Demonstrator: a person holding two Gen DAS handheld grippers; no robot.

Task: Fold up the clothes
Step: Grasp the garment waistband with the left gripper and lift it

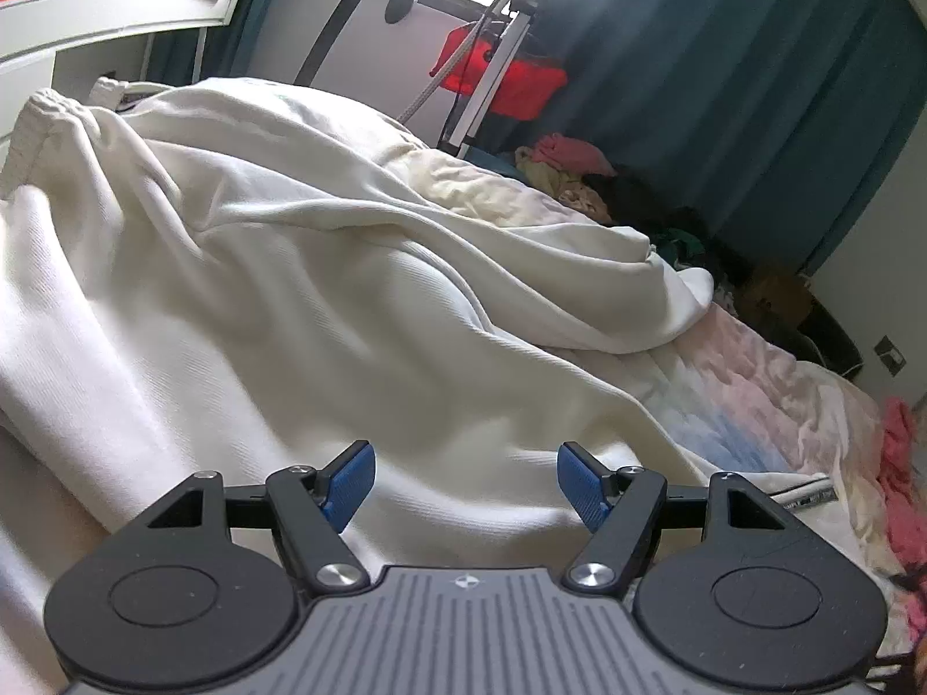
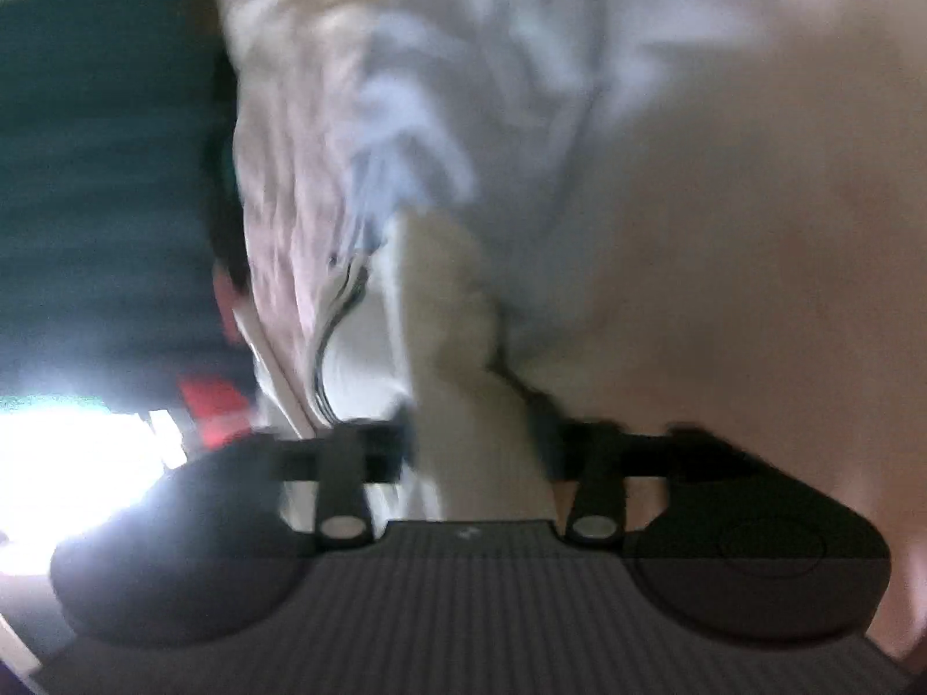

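A bed (image 1: 753, 405) with a pastel pink-and-blue cover fills the scene, teal curtains (image 1: 724, 58) hanging along its far right. A large cream garment (image 1: 289, 266) lies rumpled across the bed, spreading from the near left to the middle, its ribbed cuff (image 1: 40, 121) raised at the far left. A heap of mixed clothes (image 1: 579, 168) sits at the far end of the bed, beside a red bag (image 1: 510, 81) on a stand. The left tool (image 1: 466, 483) hovers released just above the cream cloth, blue pads (image 1: 347, 483) apart. In the blurred right wrist view, the right tool (image 2: 481, 452) is clenched on a fold of the cream garment (image 2: 463, 347)
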